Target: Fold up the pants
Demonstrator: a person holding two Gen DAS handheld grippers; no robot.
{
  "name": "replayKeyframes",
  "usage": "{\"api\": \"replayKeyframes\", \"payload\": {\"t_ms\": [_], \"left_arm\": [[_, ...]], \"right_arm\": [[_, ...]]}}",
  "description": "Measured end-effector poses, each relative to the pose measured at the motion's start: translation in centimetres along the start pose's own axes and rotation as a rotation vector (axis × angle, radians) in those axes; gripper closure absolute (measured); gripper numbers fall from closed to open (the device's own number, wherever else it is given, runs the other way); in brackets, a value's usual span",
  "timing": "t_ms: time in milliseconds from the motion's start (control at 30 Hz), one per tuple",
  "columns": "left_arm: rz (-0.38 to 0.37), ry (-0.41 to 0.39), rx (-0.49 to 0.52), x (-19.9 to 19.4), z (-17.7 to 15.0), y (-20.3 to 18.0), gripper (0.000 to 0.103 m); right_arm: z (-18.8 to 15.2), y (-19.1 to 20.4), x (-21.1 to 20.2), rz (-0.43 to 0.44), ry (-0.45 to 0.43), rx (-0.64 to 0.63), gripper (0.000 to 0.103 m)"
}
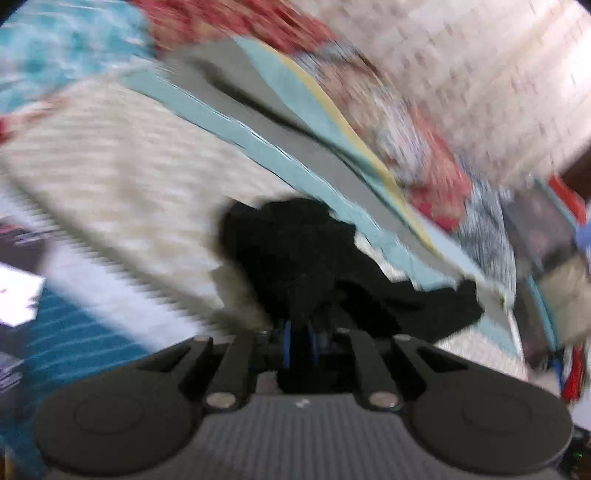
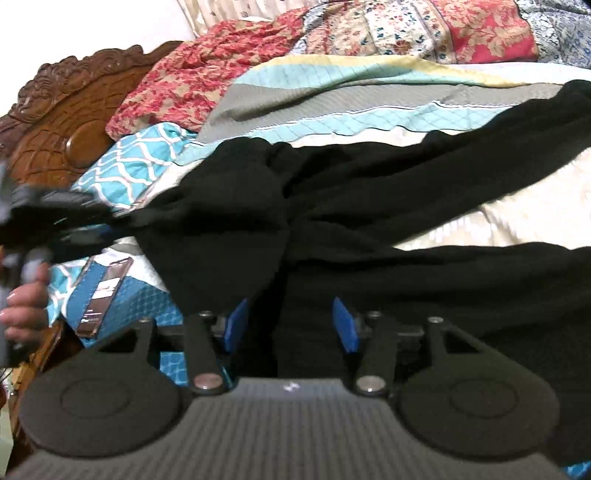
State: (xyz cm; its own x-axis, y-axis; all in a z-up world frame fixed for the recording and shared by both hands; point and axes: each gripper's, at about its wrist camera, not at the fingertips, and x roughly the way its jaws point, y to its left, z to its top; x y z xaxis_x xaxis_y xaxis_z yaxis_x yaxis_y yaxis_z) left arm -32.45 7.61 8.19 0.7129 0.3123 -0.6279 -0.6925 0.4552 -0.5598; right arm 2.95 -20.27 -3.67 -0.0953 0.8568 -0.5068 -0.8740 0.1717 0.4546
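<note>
The black pants [image 2: 369, 206] lie spread across the bed, legs running to the right. In the right wrist view my right gripper [image 2: 291, 325] has its blue pads [image 2: 345, 325] apart, with black fabric lying between and over them. The left gripper [image 2: 74, 221] shows at the left edge, gripping the pants' left end. In the blurred left wrist view my left gripper [image 1: 299, 332] has its blue pads close together on a bunch of the black pants [image 1: 295, 254].
A cream quilt [image 2: 517, 214] with teal and grey stripes [image 2: 332, 103] covers the bed. A carved wooden headboard [image 2: 62, 122] stands at left. Floral bedding [image 2: 369, 33] lies at the back. A teal patterned pillow [image 2: 125, 166] and a phone [image 2: 107, 291] lie at left.
</note>
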Motion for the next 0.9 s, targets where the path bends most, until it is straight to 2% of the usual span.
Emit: {"api": "replayKeyframes", "payload": {"t_ms": [67,133,233,267,333,400,467,533,633,733,800,900], "left_arm": [[0.05,-0.045,-0.086,-3.9,-1.3,3.1,0.094],[0.126,-0.054,-0.144,-6.3,-3.0,5.5,0.094],[0.265,0.037,-0.204,-6.6,-6.4,7.9,0.087],[0.285,0.057,-0.212,-6.5,-7.1,8.2,0.087],[0.286,0.046,-0.227,-6.9,-7.6,8.1,0.084],[0.285,-0.03,-0.221,-8.1,-6.2,7.4,0.078],[0.318,-0.136,-0.191,-9.3,-4.4,6.3,0.063],[0.331,-0.227,-0.133,-9.3,-1.7,4.7,0.062],[0.315,-0.242,0.011,-5.4,2.1,1.9,0.057],[0.291,-0.198,0.145,1.3,5.2,-0.6,0.049],[0.261,-0.15,0.192,6.4,6.9,-1.2,0.045],[0.213,-0.076,0.184,12.4,7.6,-1.5,0.037]], "right_arm": [[-0.1,0.2,0.2,0.031,0.001,-0.003,0.048],[-0.4,0.5,0.8,0.05,0.027,-0.013,0.047],[-1.1,0.8,2.5,0.052,0.104,-0.006,0.047],[-1.4,0.5,3.0,0.054,0.134,-0.002,0.047],[-1.5,-0.1,3.2,0.056,0.154,0.019,0.047],[-1.1,-0.7,2.4,0.058,0.129,0.036,0.047],[0.0,-2.0,1.0,0.046,0.08,0.051,0.047],[1.4,-4.3,-0.6,0.011,0.019,0.091,0.047],[4.3,-9.8,-3.3,-0.088,-0.083,0.181,0.047],[7.2,-15.7,-6.0,-0.215,-0.193,0.274,0.047],[9.5,-20.5,-7.8,-0.303,-0.286,0.336,0.047],[12.6,-27.9,-9.3,-0.405,-0.381,0.49,0.047]]}}
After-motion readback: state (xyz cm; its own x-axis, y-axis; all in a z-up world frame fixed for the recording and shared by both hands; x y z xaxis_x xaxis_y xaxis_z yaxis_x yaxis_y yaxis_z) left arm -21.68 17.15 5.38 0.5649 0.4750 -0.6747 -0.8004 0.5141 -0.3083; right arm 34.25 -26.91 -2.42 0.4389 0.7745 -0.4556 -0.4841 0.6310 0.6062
